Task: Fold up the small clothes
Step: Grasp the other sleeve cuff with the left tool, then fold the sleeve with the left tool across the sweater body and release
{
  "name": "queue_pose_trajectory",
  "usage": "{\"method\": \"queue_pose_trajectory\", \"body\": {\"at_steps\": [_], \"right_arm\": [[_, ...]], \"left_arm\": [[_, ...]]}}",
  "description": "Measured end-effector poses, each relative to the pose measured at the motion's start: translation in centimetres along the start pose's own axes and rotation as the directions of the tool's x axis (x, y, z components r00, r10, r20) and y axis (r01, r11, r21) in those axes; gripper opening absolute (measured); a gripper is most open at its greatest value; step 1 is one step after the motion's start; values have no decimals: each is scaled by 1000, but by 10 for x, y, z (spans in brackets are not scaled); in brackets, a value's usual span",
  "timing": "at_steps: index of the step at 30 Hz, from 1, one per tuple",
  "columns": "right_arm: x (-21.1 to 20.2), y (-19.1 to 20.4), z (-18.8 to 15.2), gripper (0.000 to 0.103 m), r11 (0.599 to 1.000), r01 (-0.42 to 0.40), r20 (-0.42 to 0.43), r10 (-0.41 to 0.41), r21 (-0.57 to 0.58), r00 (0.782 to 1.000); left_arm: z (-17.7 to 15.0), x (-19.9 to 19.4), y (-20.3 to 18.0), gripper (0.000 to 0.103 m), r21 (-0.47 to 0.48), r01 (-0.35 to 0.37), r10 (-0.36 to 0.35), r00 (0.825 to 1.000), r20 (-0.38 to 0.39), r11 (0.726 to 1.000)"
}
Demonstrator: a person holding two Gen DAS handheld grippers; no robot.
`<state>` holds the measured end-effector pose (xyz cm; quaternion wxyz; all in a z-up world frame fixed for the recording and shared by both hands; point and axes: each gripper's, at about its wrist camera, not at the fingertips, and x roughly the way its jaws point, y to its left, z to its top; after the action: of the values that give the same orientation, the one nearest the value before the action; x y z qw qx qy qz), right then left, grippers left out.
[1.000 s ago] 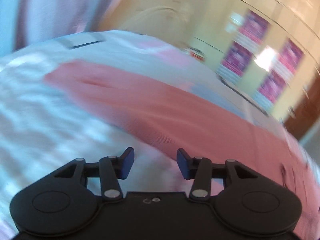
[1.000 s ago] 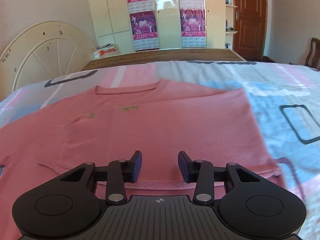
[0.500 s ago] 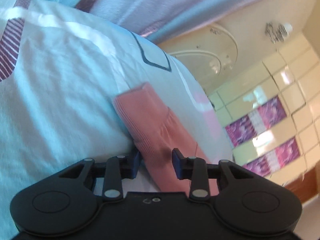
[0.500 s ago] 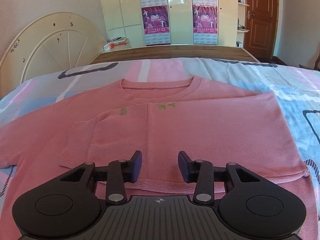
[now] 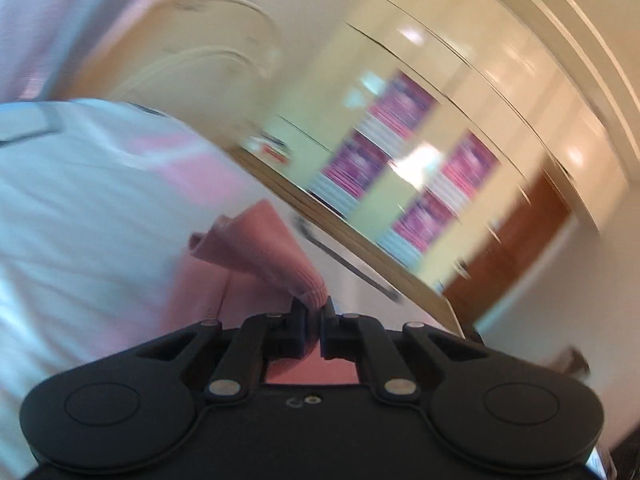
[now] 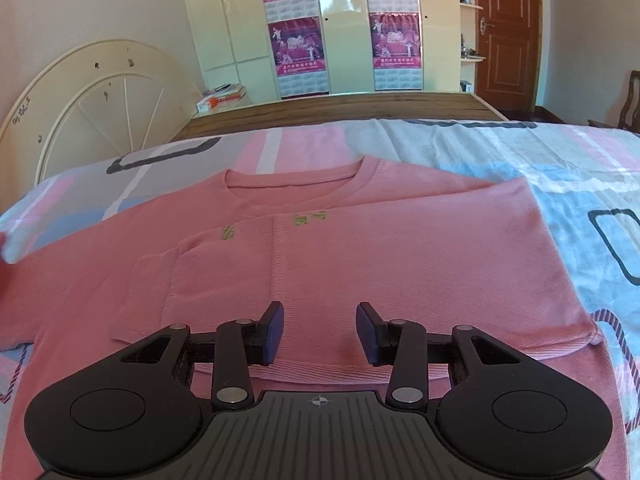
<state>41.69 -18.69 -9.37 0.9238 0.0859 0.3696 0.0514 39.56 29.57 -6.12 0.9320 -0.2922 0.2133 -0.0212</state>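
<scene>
Jaws of the left gripper (image 5: 313,312) are clamped on a pink sleeve cuff (image 5: 308,290) lifted off the patterned bedsheet (image 5: 72,200); that view is motion-blurred. Right gripper (image 6: 320,330) hovers spread wide over one pink sweater (image 6: 360,248) lying flat, its right side folded inward. Four posters (image 6: 294,46) hang on the wardrobe.
</scene>
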Motion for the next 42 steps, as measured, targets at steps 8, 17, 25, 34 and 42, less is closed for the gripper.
{"method": "queue_pose_trajectory", "body": {"at_steps": [8, 17, 25, 34, 42], "right_arm": [[-18, -25, 3, 41, 999, -7, 28, 6, 47, 1000], [-30, -47, 4, 41, 990, -66, 30, 63, 122, 998], [-19, -35, 3, 60, 981, -154, 23, 153, 114, 988], [28, -10, 5, 60, 962, -239, -43, 246, 134, 968], [55, 10, 18, 6, 967, -233, -64, 240, 101, 969]], "left_arm": [[-77, 56, -141, 5, 181, 177, -147, 975, -167, 967], [-189, 135, -220, 44, 333, 233, -62, 889, -454, 914], [-184, 100, -203, 59, 351, 243, -90, 913, -398, 904], [-153, 20, -102, 54, 393, -94, 204, 947, -248, 915], [-131, 43, -71, 51, 344, -139, 223, 951, -216, 928]]}}
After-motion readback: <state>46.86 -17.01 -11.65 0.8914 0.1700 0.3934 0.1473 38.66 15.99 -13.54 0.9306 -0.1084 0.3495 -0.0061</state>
